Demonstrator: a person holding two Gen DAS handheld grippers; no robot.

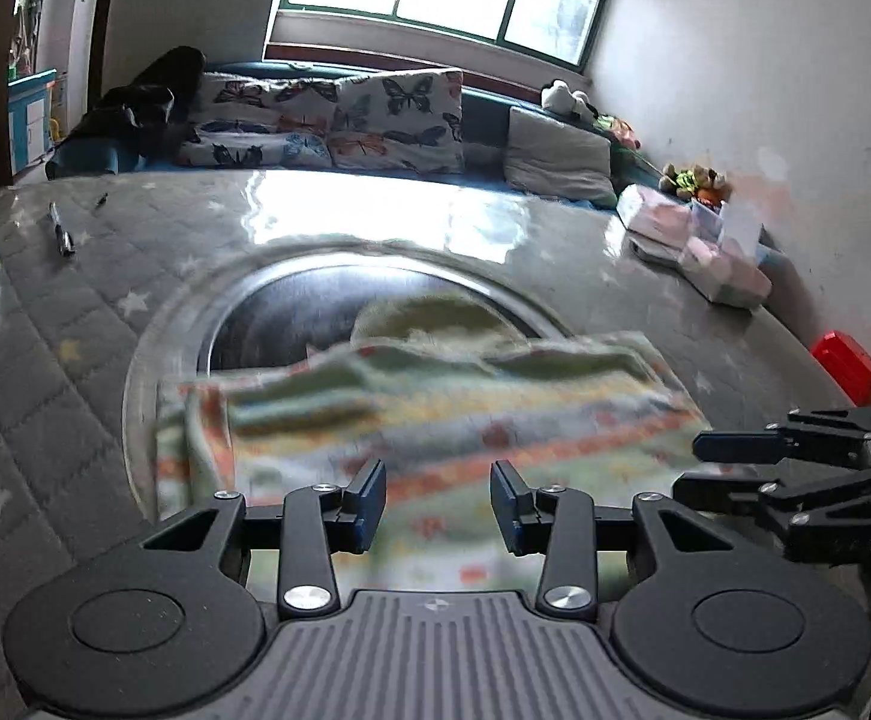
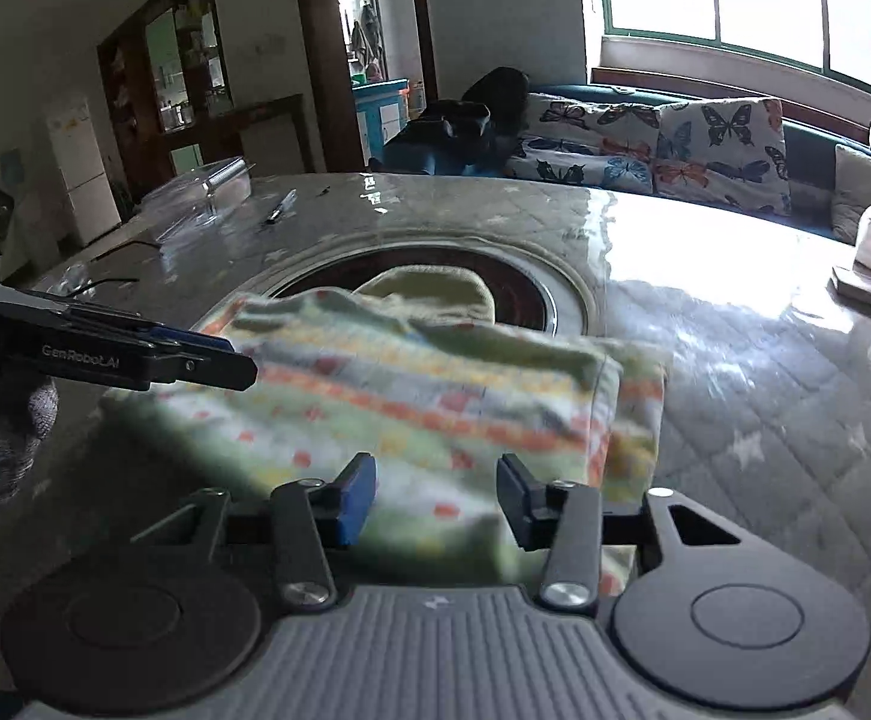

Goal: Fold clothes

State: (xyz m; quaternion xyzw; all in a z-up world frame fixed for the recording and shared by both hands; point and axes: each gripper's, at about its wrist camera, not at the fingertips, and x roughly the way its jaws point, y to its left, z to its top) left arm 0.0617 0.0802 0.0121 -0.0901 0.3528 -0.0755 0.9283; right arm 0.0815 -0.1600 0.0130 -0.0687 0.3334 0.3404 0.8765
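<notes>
A folded striped garment (image 1: 435,420), pale green with orange, yellow and grey bands, lies on the round table over its central metal hotplate (image 1: 315,306). It also shows in the right wrist view (image 2: 423,396). My left gripper (image 1: 438,501) is open and empty just above the garment's near edge. My right gripper (image 2: 435,498) is open and empty over the garment's near right part. The right gripper also shows at the left wrist view's right edge (image 1: 735,468), and the left gripper at the right wrist view's left edge (image 2: 219,360).
The table (image 1: 45,360) has a grey starred cover under clear plastic. A pen (image 1: 62,231) lies far left. Pink packets (image 1: 705,246) and a red box (image 1: 849,366) sit at the right. A sofa with butterfly cushions (image 1: 339,120) stands behind the table.
</notes>
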